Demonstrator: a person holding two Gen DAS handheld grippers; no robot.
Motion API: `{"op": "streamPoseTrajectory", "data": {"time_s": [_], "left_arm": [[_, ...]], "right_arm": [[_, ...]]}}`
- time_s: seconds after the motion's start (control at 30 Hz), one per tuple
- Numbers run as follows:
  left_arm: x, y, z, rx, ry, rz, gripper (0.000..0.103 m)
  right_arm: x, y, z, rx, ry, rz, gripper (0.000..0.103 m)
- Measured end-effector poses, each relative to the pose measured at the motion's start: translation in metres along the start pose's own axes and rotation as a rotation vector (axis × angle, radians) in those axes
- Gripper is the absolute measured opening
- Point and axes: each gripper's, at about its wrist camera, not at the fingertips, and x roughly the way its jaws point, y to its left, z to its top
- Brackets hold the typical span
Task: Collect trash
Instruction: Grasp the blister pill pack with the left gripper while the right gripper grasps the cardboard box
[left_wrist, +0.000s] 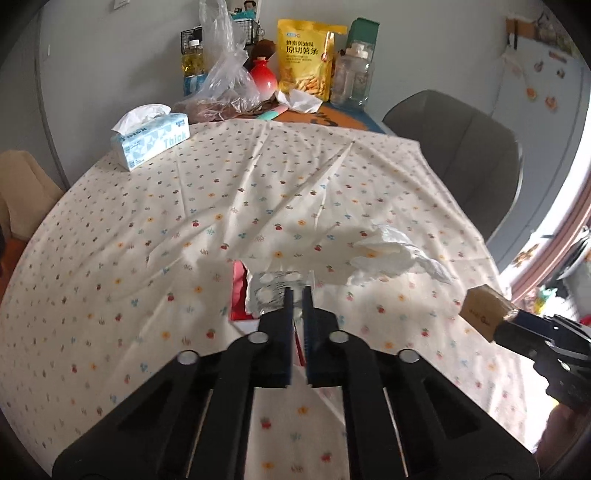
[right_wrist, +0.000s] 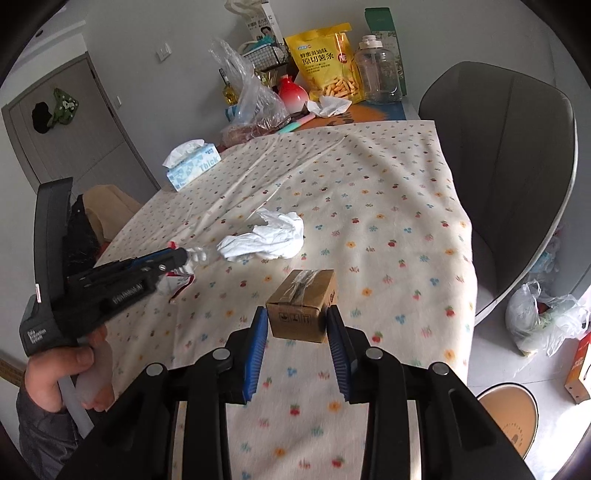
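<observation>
My left gripper (left_wrist: 298, 295) is shut on a silver and red wrapper (left_wrist: 269, 291) and holds it just above the flowered tablecloth (left_wrist: 184, 206); the right wrist view shows it too (right_wrist: 186, 258). My right gripper (right_wrist: 297, 319) is shut on a small brown cardboard box (right_wrist: 301, 306), lifted above the table; the box also shows in the left wrist view (left_wrist: 484, 308). A crumpled white tissue (right_wrist: 266, 240) lies on the cloth between the two grippers, also seen in the left wrist view (left_wrist: 391, 254).
A blue tissue box (left_wrist: 151, 138) stands at the far left. At the back stand a yellow snack bag (left_wrist: 308, 59), a clear jar (left_wrist: 351, 77), a red vase (left_wrist: 263, 77) and a plastic bag (left_wrist: 225, 74). A grey chair (right_wrist: 509, 173) is at the right; bags (right_wrist: 543, 317) lie on the floor.
</observation>
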Motion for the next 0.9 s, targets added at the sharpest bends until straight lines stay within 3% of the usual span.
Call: {"op": "streamPoseTrajectory", "data": {"time_s": [0.13, 0.33, 0.37, 0.43, 0.47, 0.5, 0.9], "left_arm": [[-0.015, 0.01, -0.011, -0.044, -0.02, -0.057, 0.002], [-0.022, 0.013, -0.015, -0.05, -0.029, -0.077, 0.002], [-0.02, 0.012, -0.013, -0.049, -0.028, -0.074, 0.006], [-0.017, 0.009, -0.008, -0.034, -0.021, -0.068, 0.025], [-0.015, 0.006, -0.005, -0.02, -0.029, -0.064, 0.042], [-0.012, 0.004, -0.003, -0.001, -0.034, -0.056, 0.047], [0.033, 0.003, 0.013, 0.046, 0.028, -0.013, 0.047]], "right_arm": [[-0.01, -0.002, -0.006, 0.007, -0.008, -0.003, 0.033], [-0.018, -0.006, -0.011, 0.019, -0.014, -0.008, 0.033], [-0.019, -0.005, -0.012, 0.019, -0.015, -0.007, 0.033], [-0.02, -0.005, -0.012, 0.02, -0.018, -0.003, 0.033], [-0.019, -0.006, -0.013, 0.021, -0.018, -0.002, 0.033], [-0.02, -0.006, -0.013, 0.021, -0.017, -0.003, 0.033], [-0.021, -0.008, -0.008, 0.025, -0.026, -0.005, 0.033]]}}
